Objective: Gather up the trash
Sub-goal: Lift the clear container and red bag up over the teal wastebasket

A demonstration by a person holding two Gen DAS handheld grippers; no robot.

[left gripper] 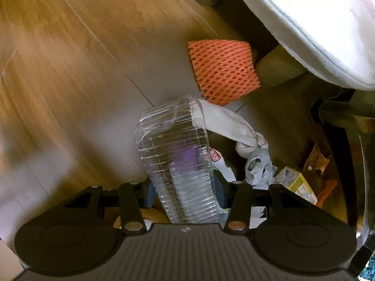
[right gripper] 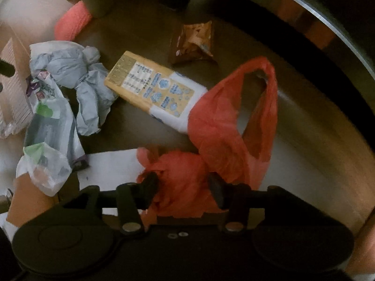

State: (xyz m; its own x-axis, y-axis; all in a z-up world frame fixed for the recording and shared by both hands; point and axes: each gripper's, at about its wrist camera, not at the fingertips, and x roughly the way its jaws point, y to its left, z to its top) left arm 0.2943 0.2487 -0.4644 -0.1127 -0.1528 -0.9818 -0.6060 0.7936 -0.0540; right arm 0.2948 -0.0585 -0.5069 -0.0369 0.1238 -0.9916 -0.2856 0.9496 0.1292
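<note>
**Both grippers loaded over the litter**

The wooden floor point(left gripper: 70, 70) fills most of my left view, and a white cushion point(left gripper: 316, 28) hangs over its upper right corner. In the right view a curved metal rim point(right gripper: 328, 30) arcs across the top right.

My left gripper point(left gripper: 185, 187) is closed on a clear ribbed plastic container point(left gripper: 178, 159); the blue pads press its sides and it sticks forward and up from between them. Beyond it lies an orange foam net sleeve point(left gripper: 222, 70) on the floor, just beside a furniture leg point(left gripper: 279, 68).

My right gripper point(right gripper: 185, 187) clamps a red plastic bag point(right gripper: 222, 126), with the bunched part squeezed between the fingers and the handle loop trailing forward to the right. The bag's edge overlaps one end of a yellow and white carton point(right gripper: 154, 91) lying flat. Left of the carton sits a grey crumpled paper wad point(right gripper: 79, 75), touching a printed plastic wrapper point(right gripper: 49, 126) below it. A brown snack packet point(right gripper: 194, 42) lies apart, past the carton. All this trash is spread loose on the floor ahead of me.
</note>
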